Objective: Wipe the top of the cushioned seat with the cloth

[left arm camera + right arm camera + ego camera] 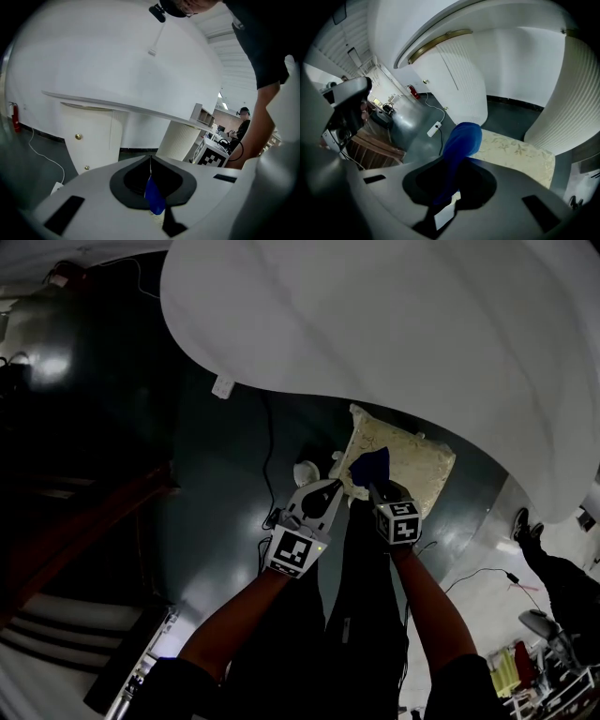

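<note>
Cloth (371,465) is getting held up by both grippers at once, bunched into a dark blue wad right over the near-left corner of the cushioned seat (417,460). From the head view, the cream flowery seat is sitting at about 1 o'clock from the person's forearms, with its far side tucked under the big white tabletop (394,324).

The left gripper (330,491) is pinching just a thin blue edge, jaws pressed together on it. The right gripper (373,489) is clamping a fatter fold, and the rest of the fabric is ballooning out past its tips toward 12 o'clock. I honestly can't tell whether the wad is touching the cushion or hanging just above it.

My read is that they're only setting up and the actual wiping isn't going yet. Next they're going to need to bring the cloth down flat on the cushion top, then drag it across toward the far edge at 1 o'clock. With it wadded up like this, each pass is only going to cover a small patch, so spreading it first seems smart. The tabletop overhang looks like it's going to crowd the far side too.
</note>
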